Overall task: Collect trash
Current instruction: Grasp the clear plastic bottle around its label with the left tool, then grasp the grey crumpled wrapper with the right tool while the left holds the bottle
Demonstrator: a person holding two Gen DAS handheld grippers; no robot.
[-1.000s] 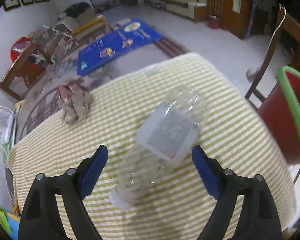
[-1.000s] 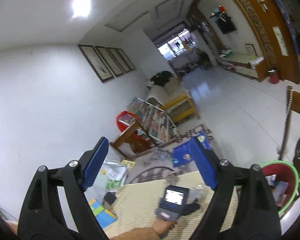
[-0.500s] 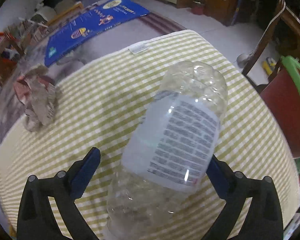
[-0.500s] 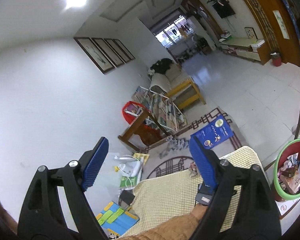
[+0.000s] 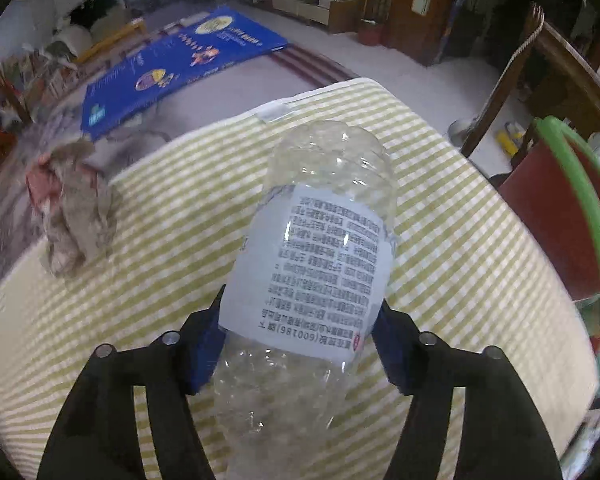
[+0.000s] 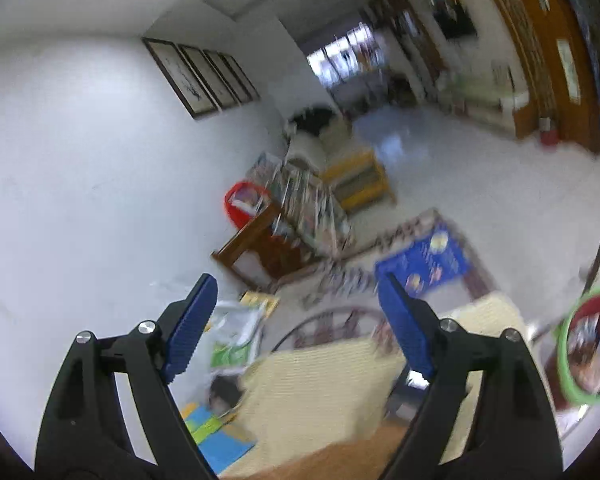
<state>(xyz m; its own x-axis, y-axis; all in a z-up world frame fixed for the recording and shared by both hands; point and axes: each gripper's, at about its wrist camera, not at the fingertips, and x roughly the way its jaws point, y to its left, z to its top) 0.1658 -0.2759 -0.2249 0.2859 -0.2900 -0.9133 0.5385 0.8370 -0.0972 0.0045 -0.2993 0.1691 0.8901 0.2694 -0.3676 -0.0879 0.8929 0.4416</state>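
My left gripper [image 5: 296,344] is shut on a clear empty plastic bottle [image 5: 316,240] with a white printed label, over the yellow checked table [image 5: 180,208]. A crumpled wad of brown and pink paper [image 5: 74,216] lies on the table at the left. A red bin with a green rim [image 5: 560,216] stands off the table's right side and holds trash in the right wrist view [image 6: 588,344]. My right gripper [image 6: 296,320] is open and empty, high above the table [image 6: 320,380], pointing across the room.
A wooden chair [image 5: 540,64] stands behind the bin. A blue mat [image 5: 180,64] lies on the floor beyond the table. A wooden rack and a red basket [image 6: 244,204] stand by the far wall.
My left gripper moved forward around the bottle and closed on its label. My right gripper swung, and its view is blurred.
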